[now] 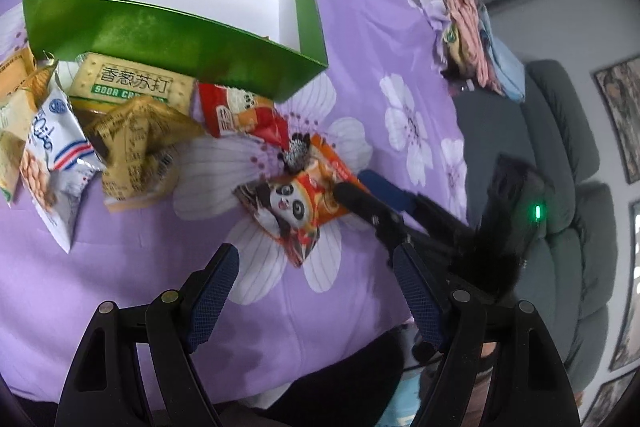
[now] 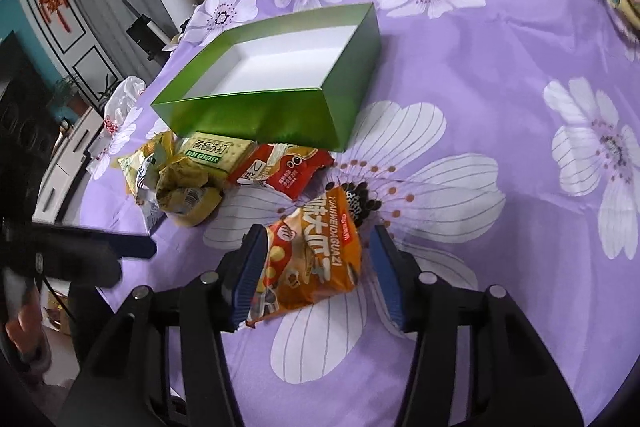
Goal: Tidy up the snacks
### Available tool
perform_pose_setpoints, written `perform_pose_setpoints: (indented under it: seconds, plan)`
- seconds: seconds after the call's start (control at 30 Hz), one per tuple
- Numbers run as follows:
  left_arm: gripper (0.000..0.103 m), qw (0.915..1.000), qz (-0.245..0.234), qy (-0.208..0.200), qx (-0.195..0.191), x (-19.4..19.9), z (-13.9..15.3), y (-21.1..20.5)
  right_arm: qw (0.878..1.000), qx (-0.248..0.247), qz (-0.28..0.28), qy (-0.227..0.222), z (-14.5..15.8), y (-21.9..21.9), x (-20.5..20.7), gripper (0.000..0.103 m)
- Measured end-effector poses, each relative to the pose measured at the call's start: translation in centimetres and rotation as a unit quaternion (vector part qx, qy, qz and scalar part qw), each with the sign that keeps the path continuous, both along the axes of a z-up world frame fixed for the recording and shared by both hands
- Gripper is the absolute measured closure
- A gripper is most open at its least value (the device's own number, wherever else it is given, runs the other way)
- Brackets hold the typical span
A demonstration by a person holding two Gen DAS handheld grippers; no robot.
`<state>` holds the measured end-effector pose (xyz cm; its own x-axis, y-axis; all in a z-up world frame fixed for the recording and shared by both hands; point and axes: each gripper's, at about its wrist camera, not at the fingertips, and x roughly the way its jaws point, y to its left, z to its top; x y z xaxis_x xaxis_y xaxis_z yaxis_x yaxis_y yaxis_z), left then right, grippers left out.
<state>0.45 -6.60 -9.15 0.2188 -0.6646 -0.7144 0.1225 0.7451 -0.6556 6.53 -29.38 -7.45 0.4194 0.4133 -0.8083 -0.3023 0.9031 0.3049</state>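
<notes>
Purple cloth printed with big white flowers (image 2: pixel 472 75) covers the whole bench, smooth fabric with a few soft creases.

Right tongs (image 2: pixel 316 267) are spread around an orange packet (image 2: pixel 316 255), a crinkly foil pouch lying flat on the cloth. The left ribbed blue pad touches the packet's edge, the right pad stands just clear of it, so no real squeeze on it. The packet reads "YUANWEIDAGUAZI" along one side with large white characters I can't make out; from the left wrist view its other end shows a cartoon panda (image 1: pixel 298 205).

Left tongs (image 1: pixel 316 281) sit wide open over bare cloth with nothing between the pads.

Just beyond the orange packet is a red packet (image 2: pixel 282 169), shiny plastic, its print too small to read. Beside that lies a flat pale-yellow cracker pack (image 1: pixel 134 83) with a green band reading "SODA CRACKER" under some characters. Crowded against it: a crumpled gold wrapper (image 1: pixel 136 147) and a white pouch with a red-and-blue stripe (image 1: pixel 58 163).

Behind the pile stands a green box (image 2: pixel 256 111), glossy card walls, rectangular, plain white inside, lid off. The cracker pack touches its near wall.
</notes>
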Motion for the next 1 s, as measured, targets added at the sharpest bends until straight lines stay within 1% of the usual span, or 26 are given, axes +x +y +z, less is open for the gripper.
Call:
perform_pose_setpoints:
  seconds: [0.17,0.33,0.4,0.5,0.57,0.7,0.8,0.93,1.0]
  plan:
    - [0.024,0.9991,-0.028,0.008,0.031,-0.4,-1.3,-1.4,0.999,0.042,0.003,0.013,-0.6,-0.6,0.0,0.051]
    - [0.024,0.9967,-0.058,0.019,0.054,-0.4,-3.0,-3.3,0.997,0.066,-0.001,0.035,-1.4,-0.8,0.5,0.052]
    - [0.024,0.9961,-0.061,0.022,0.060,-0.2,-3.4,-4.0,0.996,0.075,0.003,0.048,-1.8,-0.8,0.7,0.056]
    - [0.024,0.9954,-0.072,0.012,0.063,-0.2,-3.5,-4.9,0.995,0.075,0.008,0.060,-2.3,-0.7,0.9,0.060]
    - [0.024,0.9942,-0.082,0.009,0.069,-0.2,-3.8,-5.6,0.994,0.090,0.010,0.068,-2.5,-0.9,1.3,0.064]
    - [0.024,0.9919,-0.089,0.017,0.089,0.0,-4.8,-6.3,0.992,0.097,0.012,0.084,-2.9,-1.0,1.7,0.064]
    - [0.024,0.9925,-0.088,0.010,0.085,0.4,-4.8,-6.8,0.989,0.113,0.011,0.100,-3.4,-1.3,1.7,0.064]
    - [0.024,0.9913,-0.092,0.000,0.095,0.9,-4.9,-7.5,0.985,0.131,0.007,0.115,-4.0,-1.5,1.7,0.064]
    - [0.024,0.9923,-0.089,-0.002,0.086,1.1,-4.9,-7.4,0.984,0.135,0.007,0.116,-4.1,-1.5,1.6,0.064]
